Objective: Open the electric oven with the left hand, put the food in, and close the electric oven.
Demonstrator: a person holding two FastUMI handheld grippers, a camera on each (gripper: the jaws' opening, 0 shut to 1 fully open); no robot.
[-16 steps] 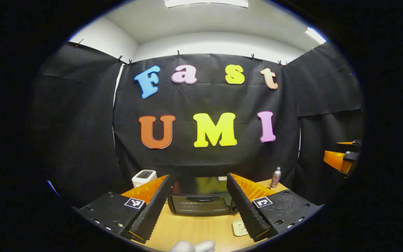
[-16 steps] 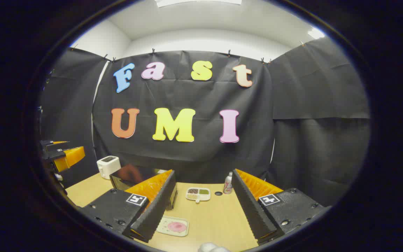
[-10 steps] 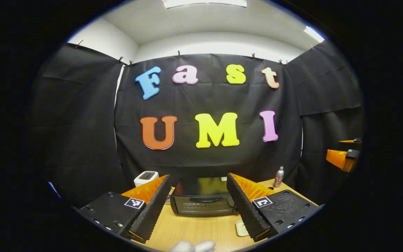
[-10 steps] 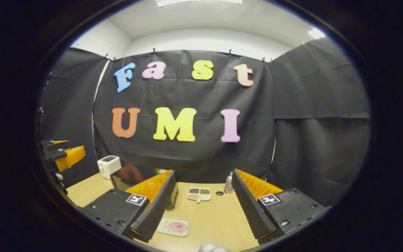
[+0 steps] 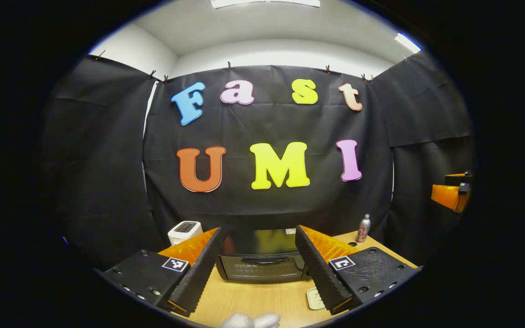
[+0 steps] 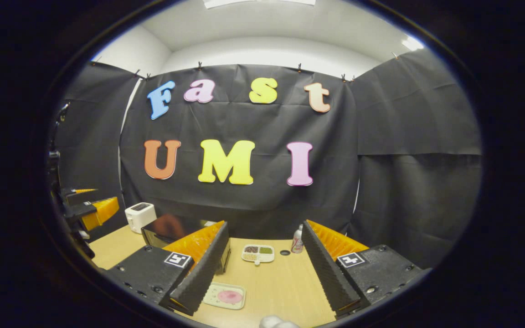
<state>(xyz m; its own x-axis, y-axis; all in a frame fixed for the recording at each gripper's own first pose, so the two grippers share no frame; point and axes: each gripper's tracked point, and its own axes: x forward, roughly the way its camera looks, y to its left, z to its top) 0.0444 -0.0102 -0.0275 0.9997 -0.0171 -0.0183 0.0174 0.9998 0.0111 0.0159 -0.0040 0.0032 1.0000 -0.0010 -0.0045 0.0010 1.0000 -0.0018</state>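
We are at the approach: the oven (image 5: 261, 262) sits shut at the back of the bench (image 5: 253, 298), framed between the left gripper (image 5: 257, 269), jaws wide and empty. The right gripper (image 6: 262, 269) hangs equally open above the food (image 6: 229, 296) on its tray (image 6: 212, 298). Next, we judge, the left jaws must reach the door handle (image 5: 259, 261)

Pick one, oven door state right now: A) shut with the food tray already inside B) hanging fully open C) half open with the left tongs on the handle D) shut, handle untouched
D. In the left gripper view the electric oven has its door flush and closed, the left tongs stand open short of it, and the food tray lies out on the table.
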